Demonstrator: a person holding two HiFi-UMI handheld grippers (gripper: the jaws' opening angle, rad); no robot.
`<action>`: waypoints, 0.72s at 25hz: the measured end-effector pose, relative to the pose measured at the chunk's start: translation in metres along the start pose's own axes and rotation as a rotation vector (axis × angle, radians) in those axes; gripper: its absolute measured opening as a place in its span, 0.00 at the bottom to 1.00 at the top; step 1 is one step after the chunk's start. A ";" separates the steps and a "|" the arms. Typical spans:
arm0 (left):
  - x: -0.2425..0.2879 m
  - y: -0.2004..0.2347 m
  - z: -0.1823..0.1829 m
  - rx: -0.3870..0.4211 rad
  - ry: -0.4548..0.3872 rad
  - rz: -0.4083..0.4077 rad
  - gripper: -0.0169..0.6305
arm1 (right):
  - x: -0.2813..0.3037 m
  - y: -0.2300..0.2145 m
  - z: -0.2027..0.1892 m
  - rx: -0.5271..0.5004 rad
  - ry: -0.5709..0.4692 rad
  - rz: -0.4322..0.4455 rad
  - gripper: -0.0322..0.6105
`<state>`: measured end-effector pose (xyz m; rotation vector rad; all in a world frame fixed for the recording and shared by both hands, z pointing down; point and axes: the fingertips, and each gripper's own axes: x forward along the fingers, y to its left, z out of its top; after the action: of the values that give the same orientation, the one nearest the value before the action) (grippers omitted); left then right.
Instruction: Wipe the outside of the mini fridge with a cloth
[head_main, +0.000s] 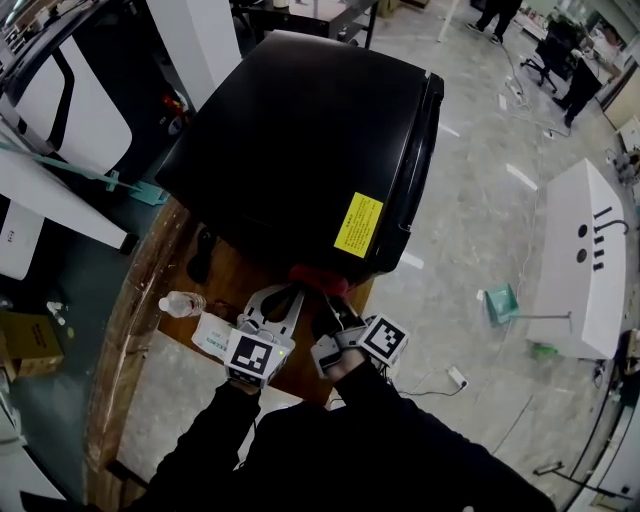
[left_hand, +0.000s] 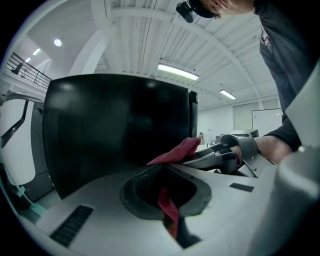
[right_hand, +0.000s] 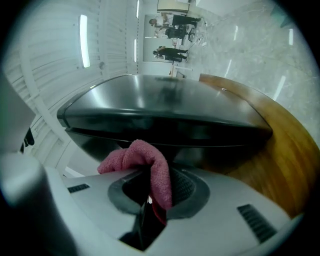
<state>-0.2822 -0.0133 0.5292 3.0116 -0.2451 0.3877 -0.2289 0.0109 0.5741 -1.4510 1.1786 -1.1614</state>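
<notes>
The black mini fridge (head_main: 300, 140) stands on a wooden table (head_main: 230, 285), with a yellow sticker (head_main: 358, 224) on its near right side. A red cloth (head_main: 318, 276) is bunched against the fridge's near lower edge. My right gripper (head_main: 325, 300) is shut on it; in the right gripper view the cloth (right_hand: 145, 157) drapes into the closed jaws (right_hand: 155, 195) just below the fridge (right_hand: 165, 110). My left gripper (head_main: 290, 295) sits beside it, tips together at the cloth's left end. In the left gripper view a red strip lies pinched in the jaws (left_hand: 167, 200), with the cloth (left_hand: 177, 151) against the fridge (left_hand: 110, 125).
On the table left of the grippers lie a plastic bottle (head_main: 180, 303), a white packet (head_main: 210, 335) and a dark object (head_main: 200, 258). White machines stand at the left and a white cabinet (head_main: 585, 260) at the right. A green dustpan (head_main: 500, 300) and power strip (head_main: 457, 377) lie on the floor.
</notes>
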 end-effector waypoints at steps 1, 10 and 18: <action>0.003 0.002 -0.009 -0.005 0.019 0.000 0.03 | 0.000 -0.013 -0.002 0.012 0.002 -0.032 0.16; 0.039 0.010 -0.108 -0.045 0.145 -0.058 0.03 | 0.015 -0.112 -0.015 0.107 0.010 -0.134 0.16; 0.067 0.005 -0.198 -0.070 0.324 -0.110 0.03 | 0.020 -0.213 -0.024 0.122 0.029 -0.262 0.16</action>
<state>-0.2677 -0.0051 0.7380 2.8205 -0.0648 0.8247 -0.2222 0.0179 0.7893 -1.5305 0.9383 -1.4121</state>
